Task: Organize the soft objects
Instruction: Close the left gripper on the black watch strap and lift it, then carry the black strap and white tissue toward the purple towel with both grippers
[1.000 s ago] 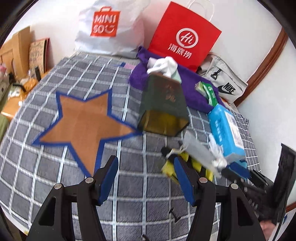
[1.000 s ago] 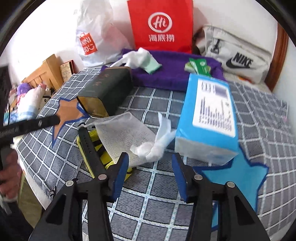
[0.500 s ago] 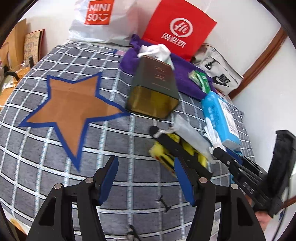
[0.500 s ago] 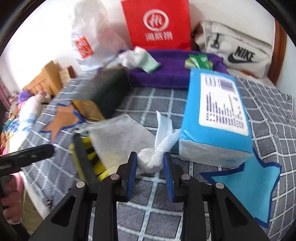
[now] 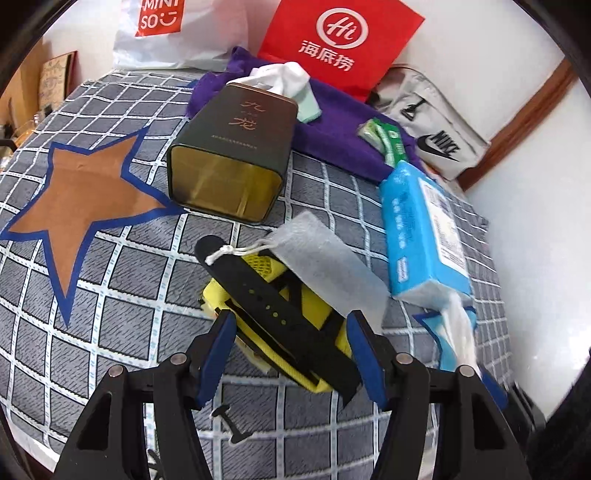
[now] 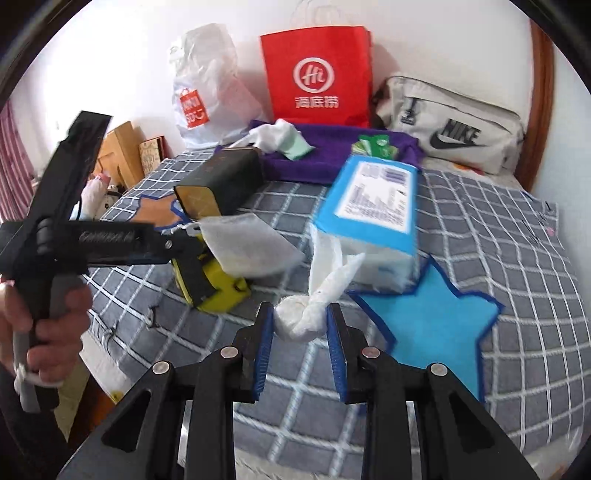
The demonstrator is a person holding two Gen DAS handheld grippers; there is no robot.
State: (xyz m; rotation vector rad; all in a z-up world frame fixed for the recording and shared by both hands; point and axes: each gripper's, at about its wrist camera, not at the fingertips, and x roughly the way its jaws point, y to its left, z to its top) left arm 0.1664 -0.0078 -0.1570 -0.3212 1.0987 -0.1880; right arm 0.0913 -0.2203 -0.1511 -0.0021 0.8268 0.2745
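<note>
My right gripper (image 6: pixel 300 321) is shut on a knotted white tissue wad (image 6: pixel 295 319), held just above the checked bedspread (image 6: pixel 498 236). The tissue's loose tail (image 6: pixel 328 266) rises toward a blue tissue pack (image 6: pixel 369 206). My left gripper (image 5: pixel 291 347) stands open, its blue fingers (image 5: pixel 221 347) straddling a yellow pouch (image 5: pixel 317 314) with a black strap (image 5: pixel 273 306) across it. A white mesh drawstring bag (image 5: pixel 325 266) leans on that pouch. A brown star (image 5: pixel 85 195) lies at the left and a blue star (image 6: pixel 432 310) lies under the tissue pack's near end.
A dark tin (image 5: pixel 232 155) lies on its side, open mouth toward me. Behind it are a purple towel (image 5: pixel 340 125) with a white cloth (image 5: pixel 284 77) and a green packet (image 5: pixel 388 136), a red paper bag (image 5: pixel 332 40), a Miniso bag (image 5: pixel 162 33) and a Nike bag (image 6: pixel 454 136). A hand (image 6: pixel 48 325) holds the left gripper.
The right gripper closed on the white tissue knot and drew it toward the blue star. The left gripper moved right until its fingers straddle the yellow pouch and black strap.
</note>
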